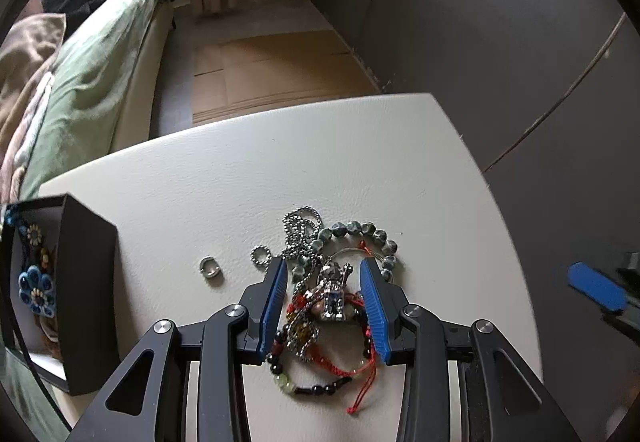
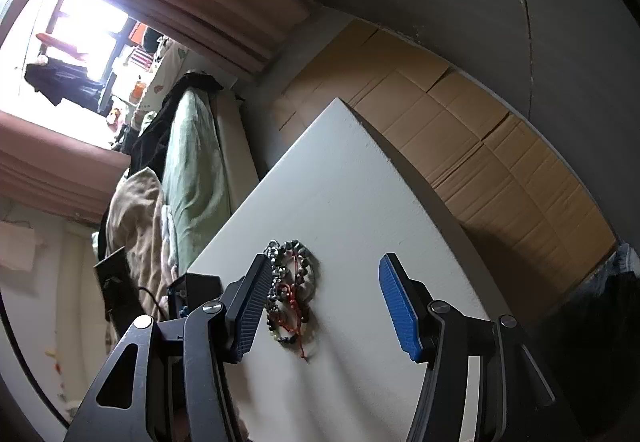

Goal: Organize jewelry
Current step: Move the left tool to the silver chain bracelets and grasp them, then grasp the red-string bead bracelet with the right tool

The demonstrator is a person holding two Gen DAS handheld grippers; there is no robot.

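Note:
A tangled pile of jewelry (image 1: 320,282) lies on the white table (image 1: 280,170): a silver ball chain, a grey-green bead bracelet (image 1: 360,232), a silver figure pendant (image 1: 332,294), red cord and dark beads. My left gripper (image 1: 324,270) is open, its blue fingers on either side of the pendant, just above the pile. Two small silver rings (image 1: 211,269) lie left of the pile. A black jewelry box (image 1: 80,282) at the left holds blue flower pieces. My right gripper (image 2: 322,270) is open above the table; the pile (image 2: 290,290) lies by its left finger.
A bed with a green blanket (image 1: 88,82) stands beyond the table's left side. Flattened cardboard (image 1: 272,70) covers the floor past the far edge. A dark wall (image 1: 500,42) runs along the right. The right gripper's blue finger (image 1: 596,286) shows at the table's right edge.

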